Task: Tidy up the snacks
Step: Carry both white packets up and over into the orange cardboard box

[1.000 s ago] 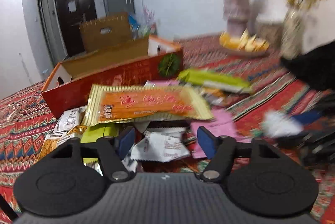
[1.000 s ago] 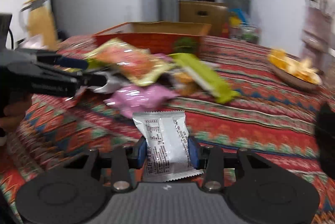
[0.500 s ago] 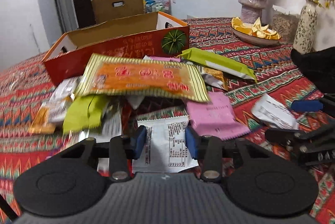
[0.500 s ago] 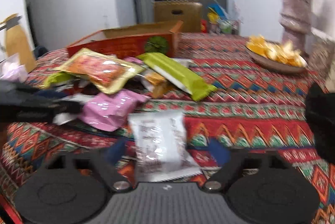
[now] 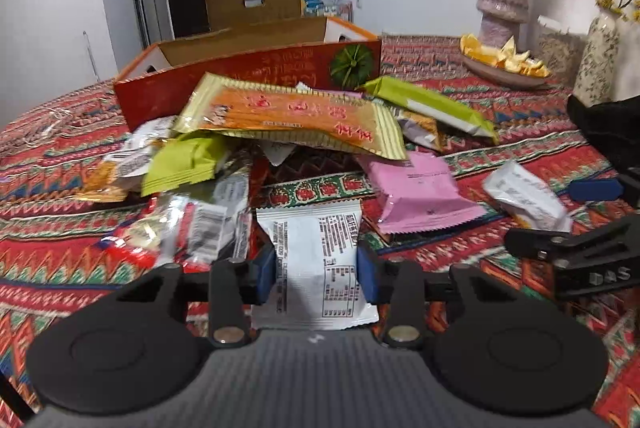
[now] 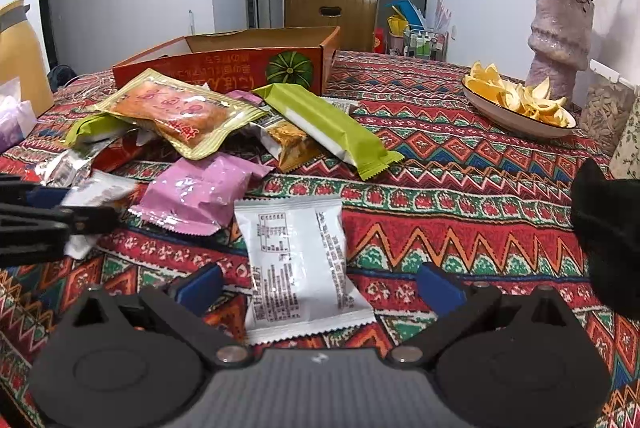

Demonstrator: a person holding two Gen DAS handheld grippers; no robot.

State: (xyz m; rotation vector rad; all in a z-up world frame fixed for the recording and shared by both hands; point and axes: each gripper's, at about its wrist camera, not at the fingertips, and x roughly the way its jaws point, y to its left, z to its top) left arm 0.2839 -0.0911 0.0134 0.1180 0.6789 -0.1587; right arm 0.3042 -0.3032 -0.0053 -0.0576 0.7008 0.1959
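Snacks lie in a loose heap on our tabletop (image 6: 460,163), just in front of the red box (image 6: 224,67), maybe waiting to go in. Biggest is the orange pack (image 5: 292,111) on top. Our left claw (image 5: 316,274) has just closed on a white packet (image 5: 316,260), flat with black print. Our right claw (image 6: 320,288) has just opened wide; its white packet (image 6: 296,260) lies loose between the jaws.

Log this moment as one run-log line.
left gripper: shut on white packet, jaws just closed | right gripper: open, jaws just opened, second white packet lying loose between them on tablecloth | red box: untouched
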